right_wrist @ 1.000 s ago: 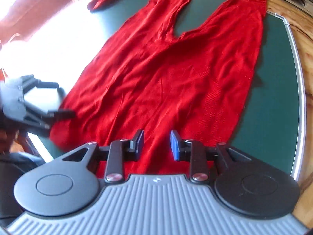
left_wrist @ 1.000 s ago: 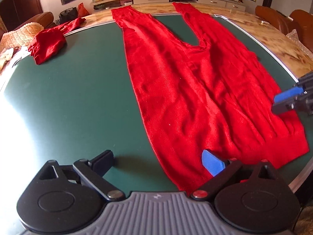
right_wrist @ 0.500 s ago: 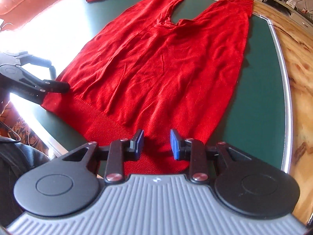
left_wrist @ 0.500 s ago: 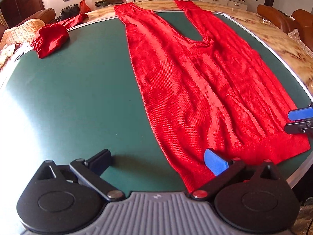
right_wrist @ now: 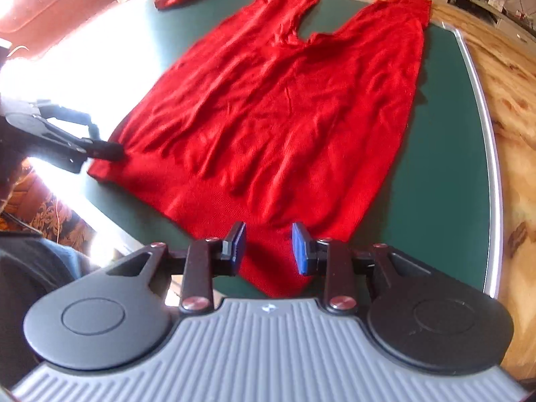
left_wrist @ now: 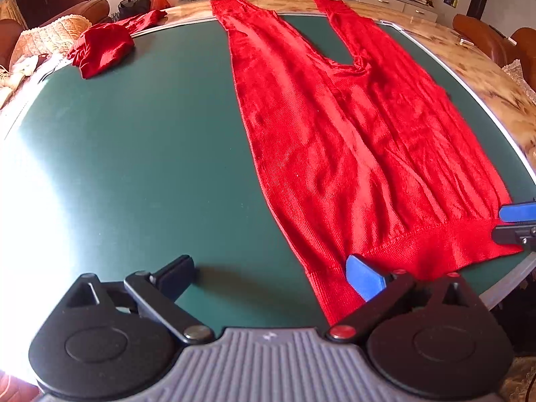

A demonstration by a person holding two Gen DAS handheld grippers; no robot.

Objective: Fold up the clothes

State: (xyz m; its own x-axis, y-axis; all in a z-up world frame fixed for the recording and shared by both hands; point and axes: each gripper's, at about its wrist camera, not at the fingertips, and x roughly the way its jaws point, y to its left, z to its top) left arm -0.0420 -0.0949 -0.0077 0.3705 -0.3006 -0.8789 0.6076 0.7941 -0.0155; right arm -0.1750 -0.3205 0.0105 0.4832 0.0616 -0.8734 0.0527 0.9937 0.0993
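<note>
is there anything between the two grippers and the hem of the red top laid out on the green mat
Nothing visible. The left gripper stands wide open at the hem's near corner of the red top, and the right gripper is open over the hem's other corner. The crumpled red garment lies far off on the green mat.

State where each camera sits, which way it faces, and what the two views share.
Left wrist: on the left gripper at the near left hem corner, facing down across the green mat along the red garment; jaws wide; right gripper's tip at right edge.
Right wrist: on the right gripper at the near right hem corner; jaws apart; a dark sleeve low left.
Shared: garment, mat, crumpled red cloth.
</note>
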